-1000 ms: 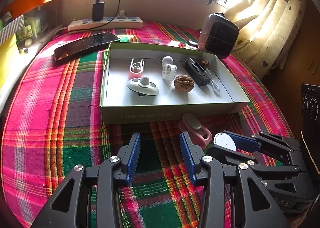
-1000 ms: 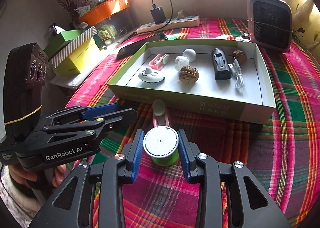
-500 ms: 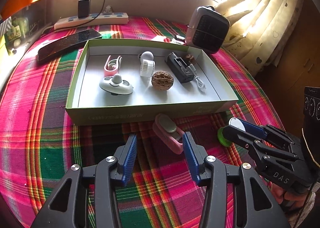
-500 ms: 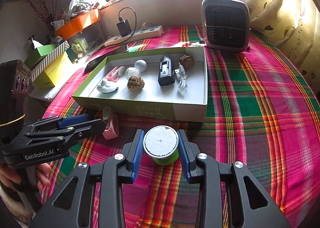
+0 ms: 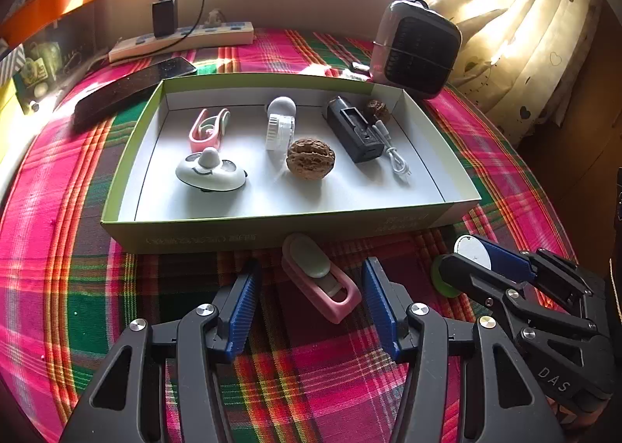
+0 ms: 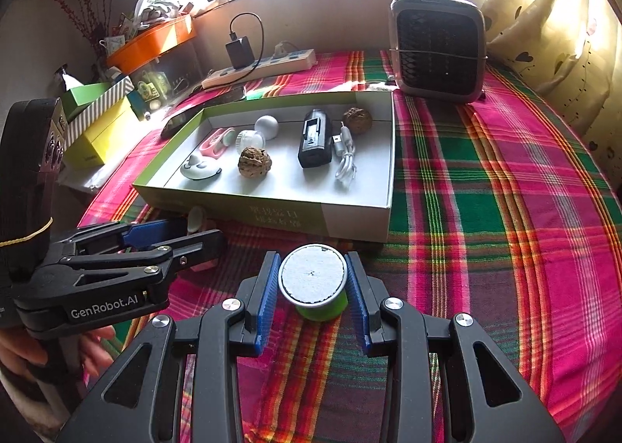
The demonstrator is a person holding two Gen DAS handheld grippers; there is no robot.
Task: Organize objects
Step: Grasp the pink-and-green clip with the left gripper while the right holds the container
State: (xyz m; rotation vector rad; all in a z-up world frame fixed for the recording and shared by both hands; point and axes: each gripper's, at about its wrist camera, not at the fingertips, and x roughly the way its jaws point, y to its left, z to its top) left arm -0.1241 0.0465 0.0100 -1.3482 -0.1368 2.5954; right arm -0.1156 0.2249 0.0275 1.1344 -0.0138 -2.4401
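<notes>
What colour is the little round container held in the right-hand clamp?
The small round container is bright green with a white top, gripped by the right gripper; clearest in the right wrist view.

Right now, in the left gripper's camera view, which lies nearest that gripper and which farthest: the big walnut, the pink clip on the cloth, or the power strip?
1. Pink clip, on the cloth between the open fingers.
2. Big walnut, inside the box.
3. Power strip, by the far wall.

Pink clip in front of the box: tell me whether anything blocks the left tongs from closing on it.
Nothing visible does. The pink clip lies on the plaid cloth between the left tongs, whose jaws have just been opening and don't touch it. The box wall stands just behind it; the right tongs, gripping a green spool, sit off to the side.
</notes>
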